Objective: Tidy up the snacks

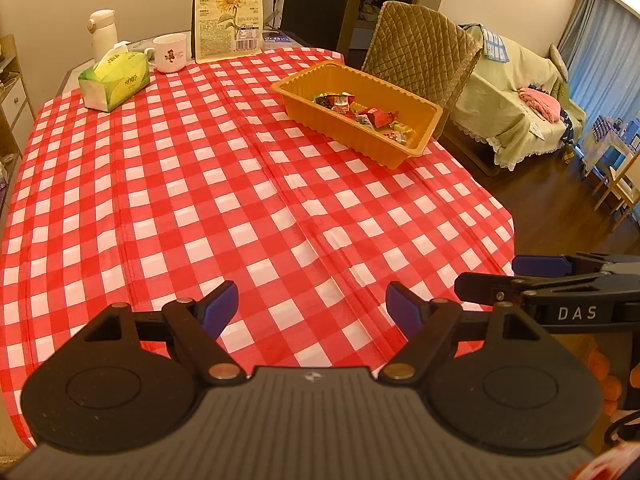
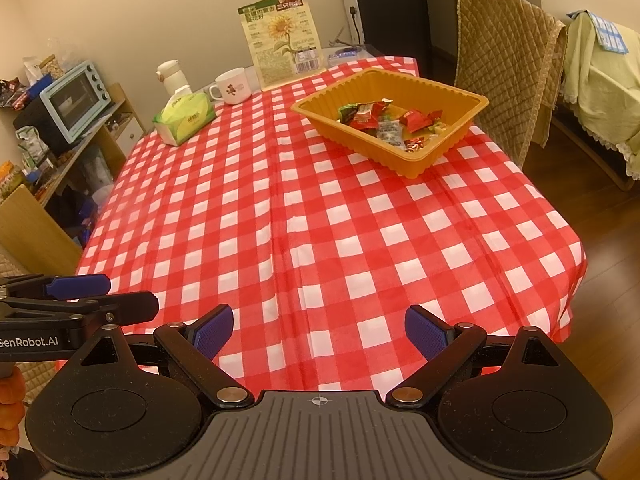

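Snacks (image 1: 362, 114) in red, green and clear wrappers are seen piled inside an orange plastic tray (image 1: 424, 118), which is placed on the red-and-white checked tablecloth (image 1: 224, 200) toward 1 o'clock in the left wrist view and toward 12 o'clock in the right wrist view. A tall sunflower-seed bag (image 1: 228, 12) is propped upright at 12 o'clock on the far edge, with a white mug (image 1: 170, 53), a green tissue box (image 1: 114, 80) and a white flask (image 1: 103, 34) lined up toward 11 o'clock. A quilted chair back (image 1: 420, 48) is seen just beyond the tray. The left gripper (image 1: 312, 308) is held over the near cloth with jaws apart and nothing between them. The right gripper (image 2: 319, 330) is likewise held with jaws apart, beside the left one.
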Available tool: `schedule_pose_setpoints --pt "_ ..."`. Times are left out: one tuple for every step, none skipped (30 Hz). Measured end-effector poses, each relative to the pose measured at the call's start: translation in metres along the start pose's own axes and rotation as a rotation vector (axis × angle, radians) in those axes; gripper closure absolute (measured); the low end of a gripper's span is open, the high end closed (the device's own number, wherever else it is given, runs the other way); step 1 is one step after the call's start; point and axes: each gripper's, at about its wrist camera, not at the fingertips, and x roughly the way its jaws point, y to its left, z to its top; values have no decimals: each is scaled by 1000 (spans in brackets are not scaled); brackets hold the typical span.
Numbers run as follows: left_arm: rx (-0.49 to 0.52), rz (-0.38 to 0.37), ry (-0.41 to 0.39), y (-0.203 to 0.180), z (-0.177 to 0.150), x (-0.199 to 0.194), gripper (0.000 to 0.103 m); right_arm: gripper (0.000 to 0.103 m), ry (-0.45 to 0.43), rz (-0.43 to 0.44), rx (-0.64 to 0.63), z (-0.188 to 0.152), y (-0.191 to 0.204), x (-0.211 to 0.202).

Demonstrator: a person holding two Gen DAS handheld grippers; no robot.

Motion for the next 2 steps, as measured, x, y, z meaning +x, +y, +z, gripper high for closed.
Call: schedule_pose_setpoints --pt "-1 -2 3 -1 0 1 24 11 1 0 1 0 -1 0" --pt "-3 -5 7 -2 0 1 24 11 4 -2 2 2 0 3"
